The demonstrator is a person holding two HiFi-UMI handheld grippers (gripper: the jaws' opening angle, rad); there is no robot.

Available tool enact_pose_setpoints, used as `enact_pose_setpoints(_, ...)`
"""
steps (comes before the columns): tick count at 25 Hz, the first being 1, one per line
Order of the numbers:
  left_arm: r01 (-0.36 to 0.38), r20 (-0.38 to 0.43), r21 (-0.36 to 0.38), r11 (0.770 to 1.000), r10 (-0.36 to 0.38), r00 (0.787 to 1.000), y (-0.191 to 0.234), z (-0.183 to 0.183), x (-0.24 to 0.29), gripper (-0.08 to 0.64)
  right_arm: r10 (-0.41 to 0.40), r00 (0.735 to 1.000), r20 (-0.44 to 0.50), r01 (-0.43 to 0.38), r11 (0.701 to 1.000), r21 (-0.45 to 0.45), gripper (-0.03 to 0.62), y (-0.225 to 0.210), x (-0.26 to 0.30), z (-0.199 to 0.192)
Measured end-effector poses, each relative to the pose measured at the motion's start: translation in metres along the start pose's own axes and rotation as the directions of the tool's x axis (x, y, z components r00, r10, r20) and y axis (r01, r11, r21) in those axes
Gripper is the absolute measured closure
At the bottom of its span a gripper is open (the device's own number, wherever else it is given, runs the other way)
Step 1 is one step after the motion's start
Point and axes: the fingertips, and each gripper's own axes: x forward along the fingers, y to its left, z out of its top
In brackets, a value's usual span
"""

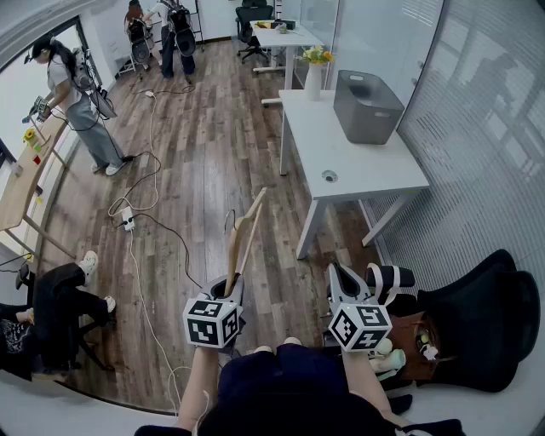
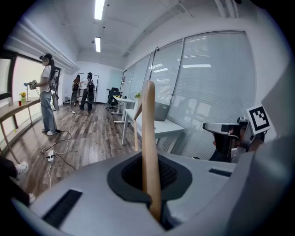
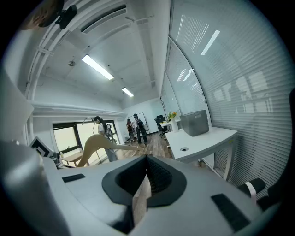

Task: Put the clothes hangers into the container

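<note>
Two grippers are showing, the left gripper (image 1: 231, 283) and the right gripper (image 1: 346, 278), and one wooden hanger (image 1: 245, 232) is sticking out of the left one. One grey container (image 1: 368, 106) and one vase of flowers (image 1: 314, 77) are sitting on the near white table (image 1: 341, 157), one of two white tables, the other (image 1: 285, 36) standing farther back. Three people are standing, one (image 1: 77, 102) at the left and two (image 1: 136, 34) (image 1: 174, 30) far off, one more person (image 1: 51, 298) is sitting at the left edge, and two black office chairs (image 1: 477, 324) (image 1: 251, 21) are standing about.
</note>
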Motion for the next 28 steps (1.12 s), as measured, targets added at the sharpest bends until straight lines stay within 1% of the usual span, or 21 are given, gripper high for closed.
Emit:
enact_pose_setpoints(5,-0.002,-0.002,-0.005,1.000,0.002,1.000,0.002,-0.002,-0.003,0.551,0.002,1.000,-0.011,-0.001,1.000,0.005,0.565,0.002,-0.001,-0.003)
enact_pose_setpoints(8,-0.003,-0.003,-0.006,1.000,0.003,1.000,0.003,-0.003,-0.004,0.551,0.009,1.000,-0.028,-0.008,0.999,0.038,0.565,0.003,0.001,-0.007)
enact_pose_setpoints(10,-0.003,-0.004,-0.006,1.000,0.003,1.000,0.004,-0.004,-0.005,0.551,-0.007,1.000,-0.030,0.009,0.999,0.049,0.565,0.001,0.002,-0.010)
enact_pose_setpoints(13,-0.005,-0.007,-0.008,1.000,0.005,1.000,0.007,-0.007,-0.007,0.551,-0.028,0.999,-0.023,0.029,0.999,0.041,0.565,0.002,0.003,-0.012)
enact_pose_setpoints(17,-0.004,-0.006,-0.018,1.000,0.004,1.000,0.018,-0.010,-0.012,0.551,-0.031,0.999,-0.015,0.032,0.999,0.035,0.565,0.011,0.011,-0.012)
enact_pose_setpoints(23,-0.006,0.001,-0.026,1.000,0.006,1.000,0.038,-0.011,-0.020,0.551,-0.013,1.000,-0.013,0.014,0.999,0.034,0.565,0.033,0.023,-0.015)
enact_pose_setpoints(28,-0.005,-0.006,-0.024,1.000,0.005,1.000,0.058,-0.015,-0.028,0.551,-0.027,0.999,-0.022,0.028,0.999,0.036,0.565,0.047,0.028,-0.024)
